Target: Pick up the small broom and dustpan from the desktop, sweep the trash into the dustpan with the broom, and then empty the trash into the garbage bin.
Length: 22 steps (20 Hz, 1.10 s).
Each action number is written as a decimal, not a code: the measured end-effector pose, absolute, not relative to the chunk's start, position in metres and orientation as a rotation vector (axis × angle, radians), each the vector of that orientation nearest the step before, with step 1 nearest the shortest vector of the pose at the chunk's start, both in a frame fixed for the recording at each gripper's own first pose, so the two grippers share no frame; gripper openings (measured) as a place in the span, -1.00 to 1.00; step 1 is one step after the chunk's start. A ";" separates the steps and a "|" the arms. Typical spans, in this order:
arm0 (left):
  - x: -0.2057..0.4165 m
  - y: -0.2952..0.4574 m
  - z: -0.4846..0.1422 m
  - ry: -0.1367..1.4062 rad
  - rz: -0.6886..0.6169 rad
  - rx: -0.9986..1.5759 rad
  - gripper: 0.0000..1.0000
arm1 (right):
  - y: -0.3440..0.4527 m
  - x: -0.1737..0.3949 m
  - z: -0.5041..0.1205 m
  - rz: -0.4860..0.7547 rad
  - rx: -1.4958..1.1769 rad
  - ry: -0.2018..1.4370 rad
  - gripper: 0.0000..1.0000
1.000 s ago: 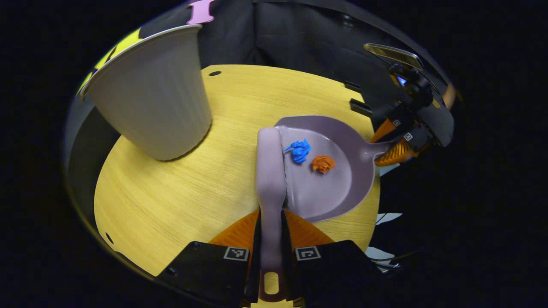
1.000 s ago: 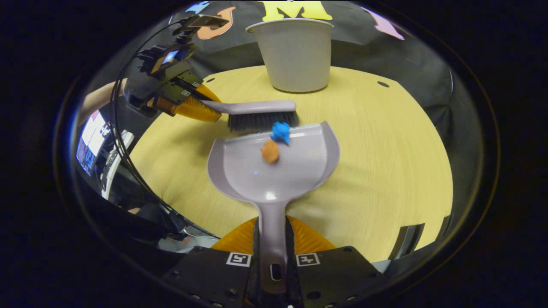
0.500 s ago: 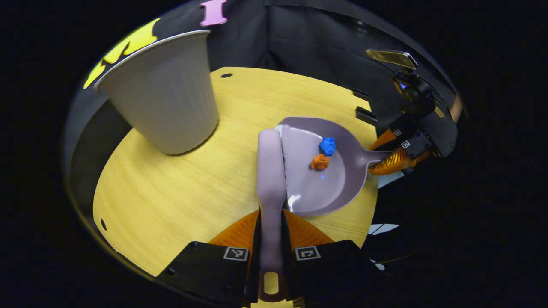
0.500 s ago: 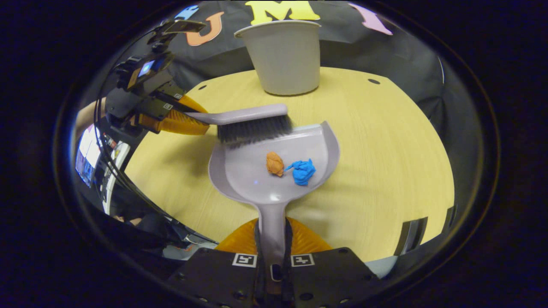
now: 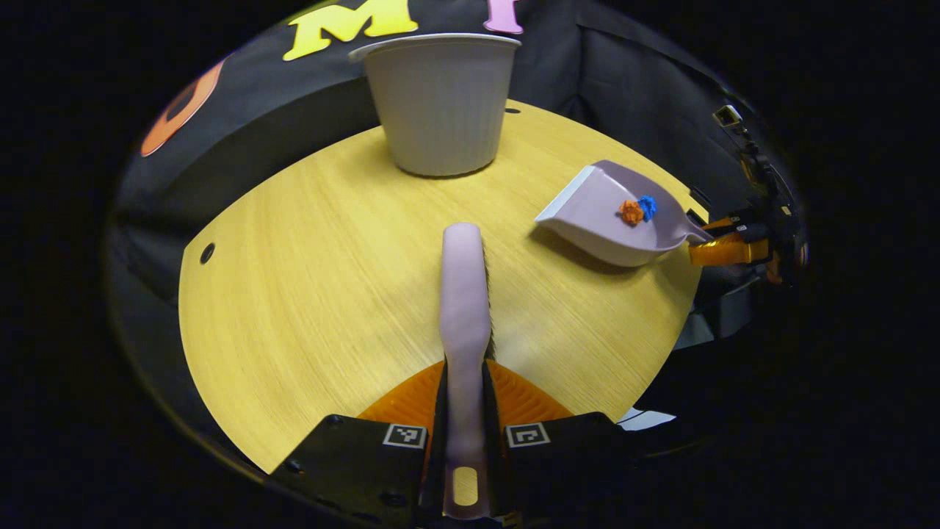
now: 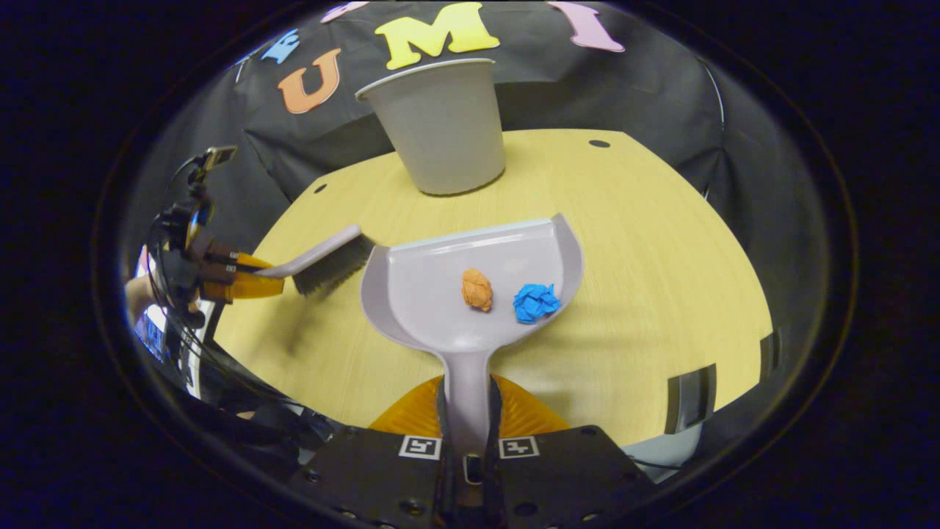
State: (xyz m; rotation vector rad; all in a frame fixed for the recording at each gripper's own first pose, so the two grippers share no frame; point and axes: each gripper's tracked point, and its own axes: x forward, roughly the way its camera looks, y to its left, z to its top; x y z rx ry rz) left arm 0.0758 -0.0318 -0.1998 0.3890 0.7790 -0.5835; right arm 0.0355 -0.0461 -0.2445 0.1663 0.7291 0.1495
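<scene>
Left gripper (image 5: 464, 411) clamps the broom (image 5: 463, 294); right gripper (image 6: 466, 441) clamps the dustpan (image 6: 440, 294) holding two paper balls (image 6: 477, 289)

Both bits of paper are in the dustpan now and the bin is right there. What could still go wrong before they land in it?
The orange wad and blue wad lie loose in the dustpan, whose front edge is open; tipping it forward too early could roll them onto the table. The garbage bin looks light, so a bump from the pan might shift or topple it. The right gripper grips only the narrow handle, so the pan may twist.
</scene>
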 end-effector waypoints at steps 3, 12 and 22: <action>0.061 -0.017 -0.204 0.787 -0.451 0.306 -0.50 | -0.054 0.035 -0.217 0.136 0.146 0.688 -0.73; 0.055 -0.006 -0.202 0.781 -0.267 0.109 -0.50 | -0.047 0.036 -0.093 0.206 0.126 0.578 -0.73; 0.063 0.012 -0.208 0.792 -0.162 0.026 -0.49 | -0.052 0.107 0.045 0.259 0.062 0.620 -0.73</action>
